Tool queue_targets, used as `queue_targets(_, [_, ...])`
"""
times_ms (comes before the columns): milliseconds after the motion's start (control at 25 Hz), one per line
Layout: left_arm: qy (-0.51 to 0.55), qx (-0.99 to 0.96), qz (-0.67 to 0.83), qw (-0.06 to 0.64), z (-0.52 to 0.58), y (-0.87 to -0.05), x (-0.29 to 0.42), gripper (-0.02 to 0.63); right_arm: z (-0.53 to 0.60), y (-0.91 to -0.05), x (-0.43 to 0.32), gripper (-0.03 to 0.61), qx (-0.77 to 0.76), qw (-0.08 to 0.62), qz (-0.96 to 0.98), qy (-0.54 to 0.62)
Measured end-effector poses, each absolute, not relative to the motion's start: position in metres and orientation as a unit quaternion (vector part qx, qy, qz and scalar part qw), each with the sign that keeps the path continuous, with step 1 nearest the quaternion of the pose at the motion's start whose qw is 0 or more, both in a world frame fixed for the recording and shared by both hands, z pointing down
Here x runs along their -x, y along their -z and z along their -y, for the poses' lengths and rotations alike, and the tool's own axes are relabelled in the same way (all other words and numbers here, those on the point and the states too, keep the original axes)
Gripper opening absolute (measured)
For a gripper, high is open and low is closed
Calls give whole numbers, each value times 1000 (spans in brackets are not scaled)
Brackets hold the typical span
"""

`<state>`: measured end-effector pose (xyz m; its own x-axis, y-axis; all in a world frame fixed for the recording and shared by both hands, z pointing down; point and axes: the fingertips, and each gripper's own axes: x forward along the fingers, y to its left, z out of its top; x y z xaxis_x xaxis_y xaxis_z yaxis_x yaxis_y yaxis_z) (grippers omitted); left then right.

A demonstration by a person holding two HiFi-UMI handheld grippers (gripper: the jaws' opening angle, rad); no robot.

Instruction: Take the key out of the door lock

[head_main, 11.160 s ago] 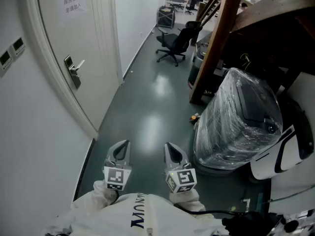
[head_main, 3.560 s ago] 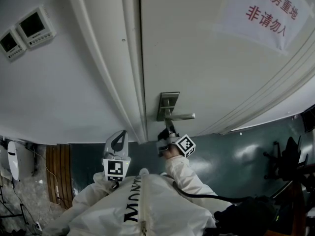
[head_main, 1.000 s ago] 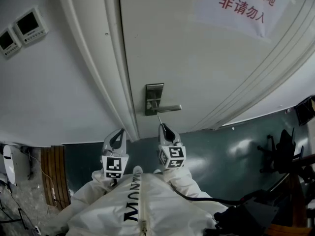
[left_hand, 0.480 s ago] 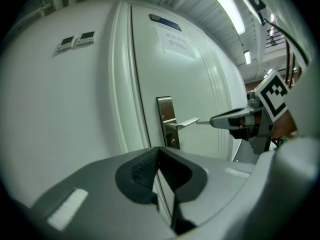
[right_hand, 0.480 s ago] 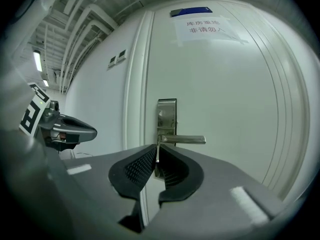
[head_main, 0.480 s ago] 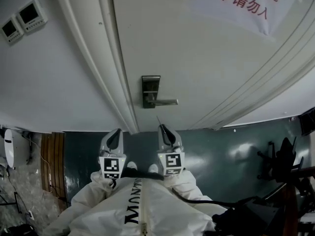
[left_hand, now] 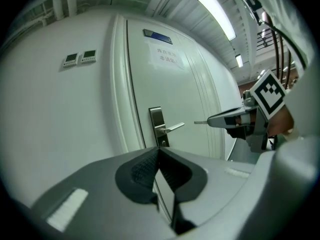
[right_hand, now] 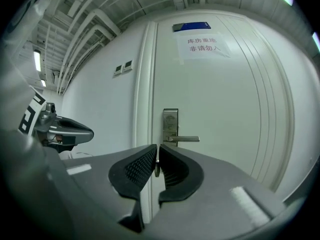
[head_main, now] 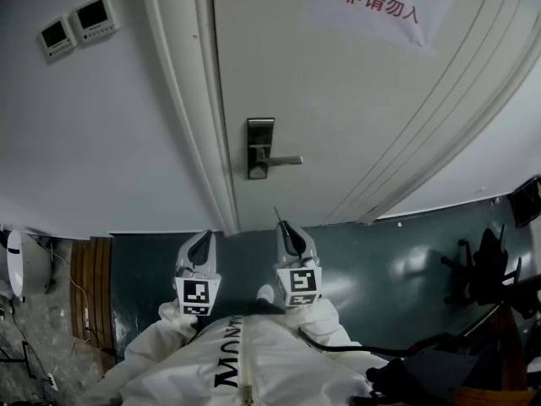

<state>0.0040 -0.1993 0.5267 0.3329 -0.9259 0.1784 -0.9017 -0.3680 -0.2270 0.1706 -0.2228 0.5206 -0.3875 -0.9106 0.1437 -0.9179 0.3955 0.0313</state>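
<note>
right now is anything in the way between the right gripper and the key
Nothing visible. The right gripper is shut on the key. Its blade pokes out past the tips, clear of the lock, with only open air between it and the door.

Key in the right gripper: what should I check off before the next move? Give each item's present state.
1. Key clear of the door lock: ok, it pokes out of the gripper, apart from the lock plate.
2. Right gripper holding the key: ok, jaws closed on the thin metal.
3. Left gripper free: ok, jaws together with nothing between them.
4. Handle level: ok.
5. Door latched: cannot tell; it looks flush with the frame, but the latch is hidden.
</note>
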Motion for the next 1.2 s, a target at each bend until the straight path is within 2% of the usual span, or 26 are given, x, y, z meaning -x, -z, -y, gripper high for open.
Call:
queue_targets(400, [127, 825, -549, 32, 70, -547, 27, 0, 87, -539, -138, 23, -565, 84, 820, -26])
queue_targets(640, [117, 830, -544, 39, 9, -540, 30, 0, 22, -527, -131, 23, -569, 70, 819, -23])
queue_targets(1200, [121, 822, -555, 39, -10, -533, 16, 0, 6, -521, -149, 23, -558, 84, 825, -9])
